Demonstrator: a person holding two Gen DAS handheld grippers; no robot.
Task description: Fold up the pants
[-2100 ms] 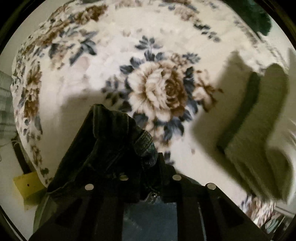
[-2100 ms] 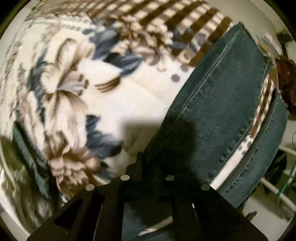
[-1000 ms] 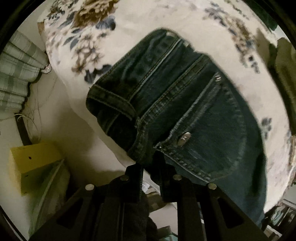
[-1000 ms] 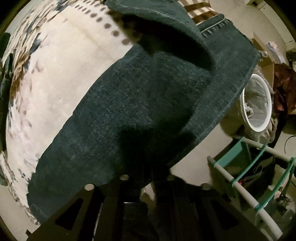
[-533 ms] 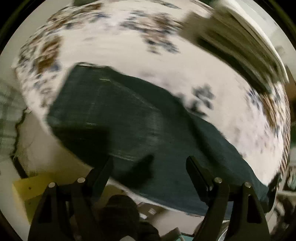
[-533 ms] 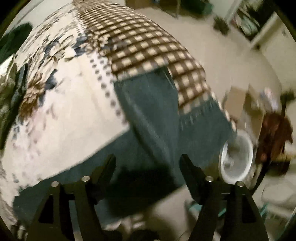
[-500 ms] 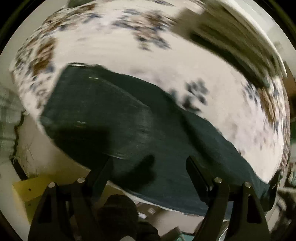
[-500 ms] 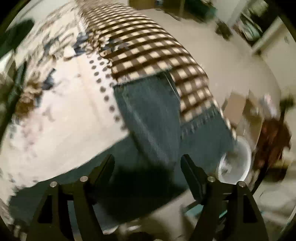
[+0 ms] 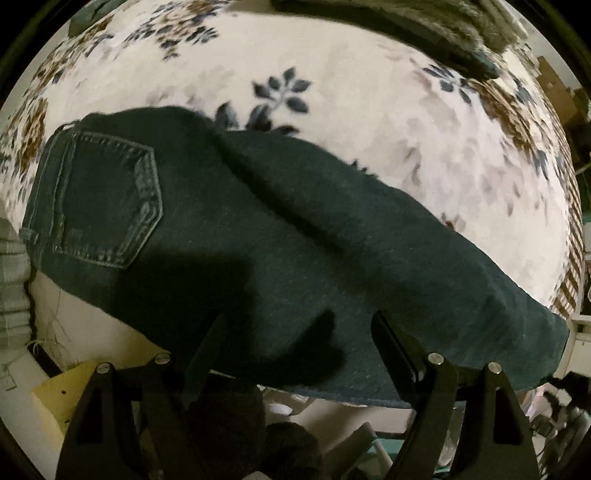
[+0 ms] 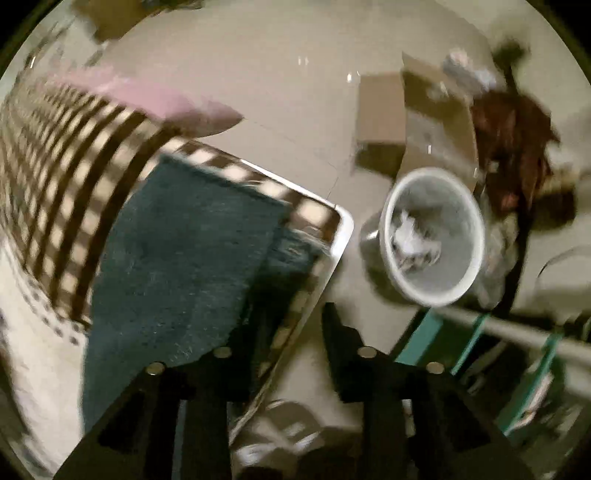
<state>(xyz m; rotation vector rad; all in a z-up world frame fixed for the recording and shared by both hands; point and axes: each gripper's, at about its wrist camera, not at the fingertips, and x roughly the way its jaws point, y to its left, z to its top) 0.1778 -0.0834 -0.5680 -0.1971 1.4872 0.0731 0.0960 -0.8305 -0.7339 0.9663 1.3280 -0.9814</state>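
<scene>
**Both tools let go, jeans laid out on the bed**

A second ago each tool was pinched on denim; now both have released it and drawn back toward the bed's edge. The left tool [image 9: 295,332] stands spread wide with nothing between its fingers, hovering just over the near side of the pants [image 9: 280,236]. The dark blue jeans lie flat across the floral blanket [image 9: 369,96] — waist end to the left, with a stitched back pocket [image 9: 110,206] facing up, and the legs running off to the right. A long ridge in the cloth runs diagonally from beside the pocket toward the right. The near side of the jeans hangs over the bed's edge. At the far top of the blanket sits a stack of grey-green folded cloth [image 9: 424,22], well apart from the jeans.

The right tool [image 10: 284,328] is spread too, empty, its view blurred by motion. It looks past the corner of the bed: the leg ends of the pants [image 10: 177,258] lie on the brown checked part of the cover [image 10: 74,155], one layer atop another, the hem close to the bed's corner. Beyond the corner, on the floor, stands a white waste bin [image 10: 432,236] with crumpled paper inside — cardboard boxes [image 10: 384,122] behind it, and a rack with teal brackets [image 10: 472,339] at the lower right.
</scene>
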